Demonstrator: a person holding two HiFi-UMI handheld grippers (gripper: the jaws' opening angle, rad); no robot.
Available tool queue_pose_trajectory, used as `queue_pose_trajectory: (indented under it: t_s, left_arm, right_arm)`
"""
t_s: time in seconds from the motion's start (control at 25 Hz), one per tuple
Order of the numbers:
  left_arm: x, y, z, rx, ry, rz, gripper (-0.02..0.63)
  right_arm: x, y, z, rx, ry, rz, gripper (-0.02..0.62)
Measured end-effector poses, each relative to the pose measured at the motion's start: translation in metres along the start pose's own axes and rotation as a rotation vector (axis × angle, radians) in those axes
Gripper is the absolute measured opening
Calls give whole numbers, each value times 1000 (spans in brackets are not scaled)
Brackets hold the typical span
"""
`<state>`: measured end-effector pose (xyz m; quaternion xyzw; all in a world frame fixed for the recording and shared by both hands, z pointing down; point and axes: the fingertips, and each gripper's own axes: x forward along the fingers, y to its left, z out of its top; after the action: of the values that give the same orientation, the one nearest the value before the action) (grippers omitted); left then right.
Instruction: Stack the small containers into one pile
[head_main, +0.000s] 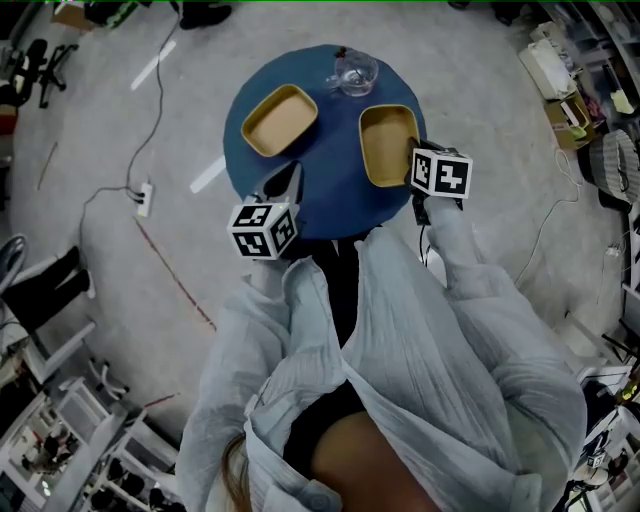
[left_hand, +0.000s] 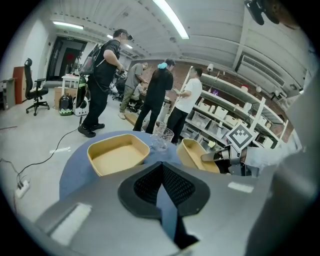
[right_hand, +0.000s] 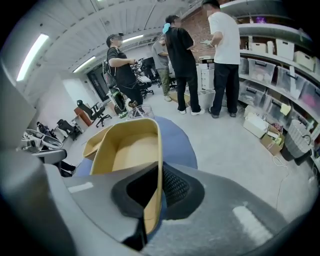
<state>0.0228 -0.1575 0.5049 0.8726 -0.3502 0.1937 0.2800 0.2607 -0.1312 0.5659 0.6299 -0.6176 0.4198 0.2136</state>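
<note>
Two containers (head_main: 282, 120), one glass (head_main: 355, 73), one round blue workshop table (head_main: 330, 205); right gripper (right_hand: 159, 167) pinches the right container (head_main: 388, 143) by its rim, left gripper (left_hand: 162, 167) closed, empty.

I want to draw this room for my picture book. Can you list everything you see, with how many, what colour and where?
table: one, blue, round, middle of the grey floor
left container: one, yellow-tan, empty, left side of the table
right container: one, yellow-tan, empty, right side of the table
glass cup: one, clear, far edge of the table
power strip: one, white, on the floor to the left, with a cable
people: four, standing beyond the table
shelves: several, white, holding bins, along the wall
left gripper: one, grey, shut, empty, over the table's near edge
right gripper: one, grey, shut on the right container's rim
shirt: one, pale blue-grey, on the person holding the grippers
</note>
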Motion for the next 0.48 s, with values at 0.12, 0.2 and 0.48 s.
queue_pose_trajectory:
  t_s: [0.12,0.2,0.48]
  left_arm:
    - [-2,9,0,13,14,-23,13]
    - [-3,16,1,25,24,-41,13]
    - [-10,44,12,68,47,-89,12]
  right_arm:
    - [2,19,1,17,-12,-7,8]
    - [2,31,2,37,-20,-8,8]
    - [4,70,11,202,-66,-17,9]
